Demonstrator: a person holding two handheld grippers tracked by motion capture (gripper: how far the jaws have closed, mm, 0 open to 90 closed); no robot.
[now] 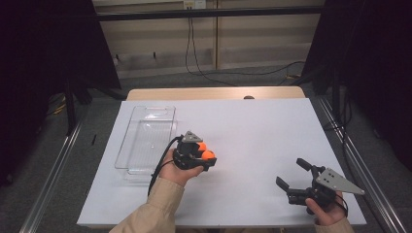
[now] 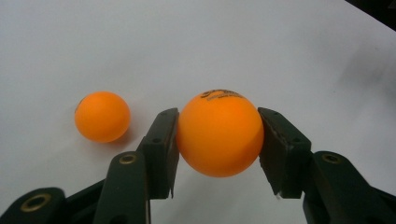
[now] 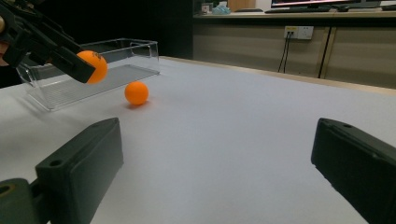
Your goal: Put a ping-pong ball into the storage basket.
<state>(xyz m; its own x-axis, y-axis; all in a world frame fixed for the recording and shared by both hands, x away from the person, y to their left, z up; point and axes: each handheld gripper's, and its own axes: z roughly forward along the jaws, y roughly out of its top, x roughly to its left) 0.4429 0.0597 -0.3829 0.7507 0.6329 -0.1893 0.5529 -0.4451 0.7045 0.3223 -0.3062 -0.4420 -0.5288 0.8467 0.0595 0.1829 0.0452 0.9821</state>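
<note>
My left gripper is shut on an orange ball, held a little above the white sheet. In the left gripper view the ball sits squeezed between both black pads. A second orange ball lies loose on the sheet close beside it, to the left in the left gripper view. My right gripper stands open near the front right edge, jaws wide apart with nothing between them. The right gripper view shows the left gripper holding its ball above the loose ball.
A clear plastic box stands on the left part of the white sheet, just behind the left hand; its wall rises behind both balls. Black frames flank the table; cables run along the floor behind.
</note>
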